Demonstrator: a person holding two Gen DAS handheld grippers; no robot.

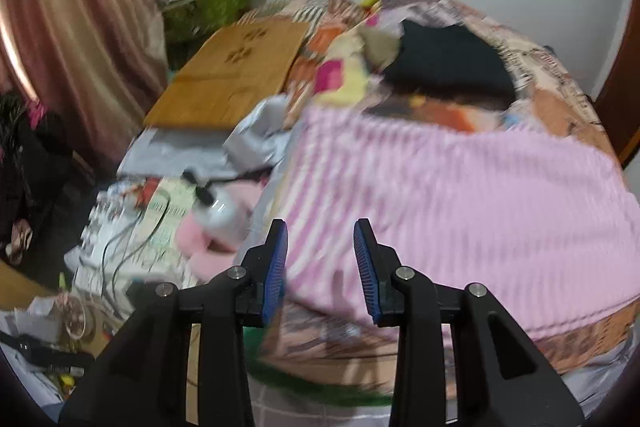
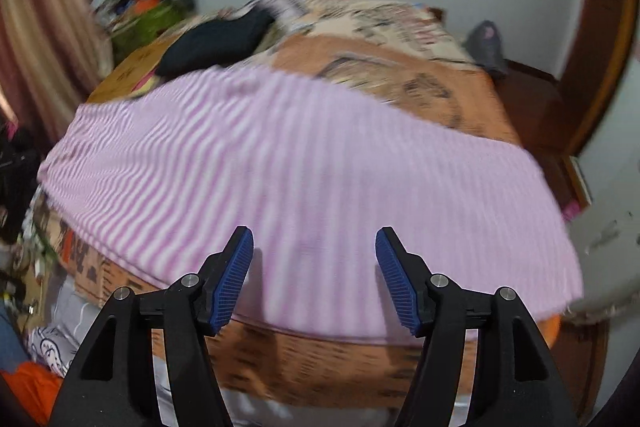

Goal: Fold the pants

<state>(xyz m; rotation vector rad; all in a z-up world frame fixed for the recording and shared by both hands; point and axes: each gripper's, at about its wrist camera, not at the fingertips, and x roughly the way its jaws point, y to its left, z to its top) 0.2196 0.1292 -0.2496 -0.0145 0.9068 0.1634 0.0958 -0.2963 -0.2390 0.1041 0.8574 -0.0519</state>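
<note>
Ahead of the left gripper (image 1: 320,269), with its matt black plastic and ribbed blue pads (image 1: 277,277), lies soft pink-and-white striped cloth pants (image 1: 460,195), with a smooth wooden board (image 1: 232,79) beyond.

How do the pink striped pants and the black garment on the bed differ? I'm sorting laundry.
The pink striped pants are pale with pink and white stripes; the black garment is plain and dark. The pants lie spread wide across the near side of the bed; the black garment is a smaller, bunched heap farther back. Both rest on the patterned bedcover, untouched by either tongs.
</note>
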